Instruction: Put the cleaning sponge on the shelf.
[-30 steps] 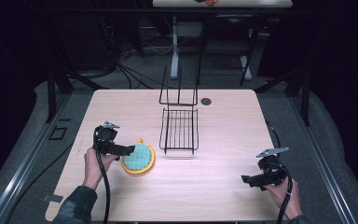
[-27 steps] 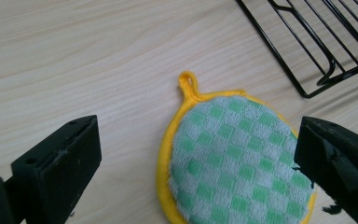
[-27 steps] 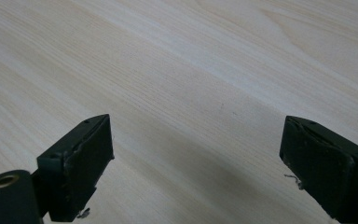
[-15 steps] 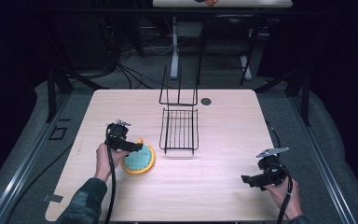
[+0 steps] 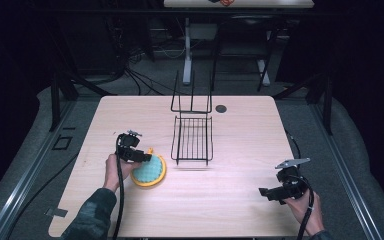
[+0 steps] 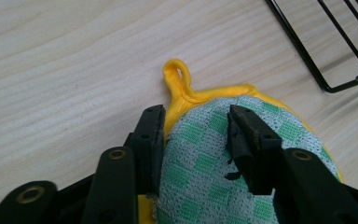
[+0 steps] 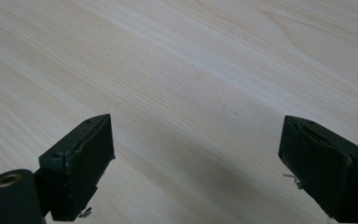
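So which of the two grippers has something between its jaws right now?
The left gripper: its jaws, just closing, straddle the edge of the yellow-rimmed green checked pot holder. The right gripper stands wide open over bare table.

One camera hangs high on the person's side, looking forward and down over the whole table (image 5: 240, 200). Another rides the left gripper (image 5: 142, 157), hard up against the round potholder (image 6: 223, 163), with the wire rack (image 6: 328, 51) at two o'clock. The third skims bare tabletop close above it. All three share that wood.
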A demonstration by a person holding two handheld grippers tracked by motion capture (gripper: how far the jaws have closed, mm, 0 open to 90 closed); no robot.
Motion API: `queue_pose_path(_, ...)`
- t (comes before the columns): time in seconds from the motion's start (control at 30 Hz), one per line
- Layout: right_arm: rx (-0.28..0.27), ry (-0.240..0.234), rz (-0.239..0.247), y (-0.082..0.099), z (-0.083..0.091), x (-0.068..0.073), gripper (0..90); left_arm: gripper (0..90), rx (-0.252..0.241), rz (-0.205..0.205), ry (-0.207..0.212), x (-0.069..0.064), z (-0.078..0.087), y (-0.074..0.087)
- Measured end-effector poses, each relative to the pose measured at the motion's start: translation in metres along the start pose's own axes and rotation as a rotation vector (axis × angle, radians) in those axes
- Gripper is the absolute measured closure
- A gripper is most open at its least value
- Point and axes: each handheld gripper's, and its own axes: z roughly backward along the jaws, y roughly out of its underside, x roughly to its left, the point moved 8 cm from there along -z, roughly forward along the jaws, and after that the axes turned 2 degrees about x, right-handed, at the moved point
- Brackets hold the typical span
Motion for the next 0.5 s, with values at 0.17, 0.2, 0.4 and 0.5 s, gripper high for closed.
queue_pose_path(0.17, -0.018, -0.003, -0.010, -0.0012, 0.0024, 0.0016, 10.1, 67.8, -0.004, -0.028, -0.021, -0.0025, -0.0009, 0.0016)
queue_pose_path(0.2, -0.011, -0.002, -0.008, -0.0005, 0.0026, 0.0010, 10.2, 69.7, -0.003, -0.029, -0.023, -0.0032, -0.0009, 0.0020)
queue_pose_path(0.4, -0.014, -0.004, -0.009, -0.0006, 0.0008, 0.0015, 10.5, 79.7, -0.010, -0.060, -0.068, -0.0048, -0.0019, 0.0025)
queue_pose_path(0.5, -0.016, 0.000, -0.007, -0.0007, 0.0027, 0.0020, 10.7, 82.1, -0.022, -0.073, -0.084, -0.0061, -0.0009, 0.0023)
